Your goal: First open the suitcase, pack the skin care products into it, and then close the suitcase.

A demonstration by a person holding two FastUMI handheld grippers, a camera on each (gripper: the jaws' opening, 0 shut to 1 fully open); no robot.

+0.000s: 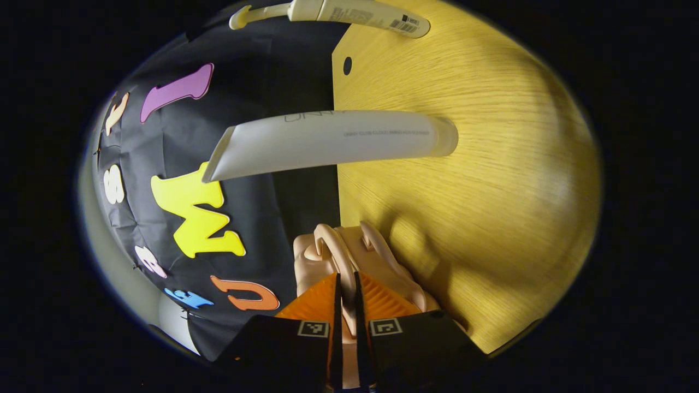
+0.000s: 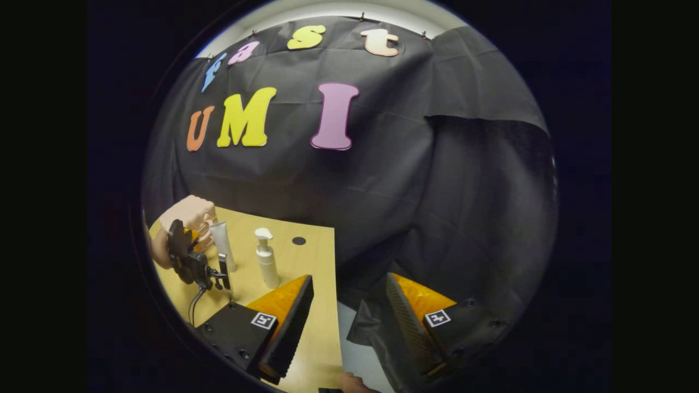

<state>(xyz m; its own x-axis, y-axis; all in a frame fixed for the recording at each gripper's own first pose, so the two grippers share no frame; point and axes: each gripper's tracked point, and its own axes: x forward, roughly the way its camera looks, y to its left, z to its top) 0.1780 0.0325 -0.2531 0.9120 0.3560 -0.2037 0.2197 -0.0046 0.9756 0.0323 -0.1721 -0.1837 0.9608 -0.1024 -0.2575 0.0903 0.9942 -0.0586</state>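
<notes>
Left tool is clenched on the handle of the pink suitcase — both fingers pinch the thin loop, with only a sliver of gap between them. The left gripper view is rolled sideways, so the wooden surface fills its right side and the booth wall its left. Suitcase sits on the surface, right in front of the left tool; whether its lid is up, cannot tell. A white tube stands on its cap just past the suitcase, and a pump bottle stands farther off, near a round hole in the surface.

Right tool is released — jaws wide apart, gripping nothing, held over the surface edge. In the right gripper view the left tool and the hand holding it show at far left, with the tube and bottle standing beside them.
</notes>
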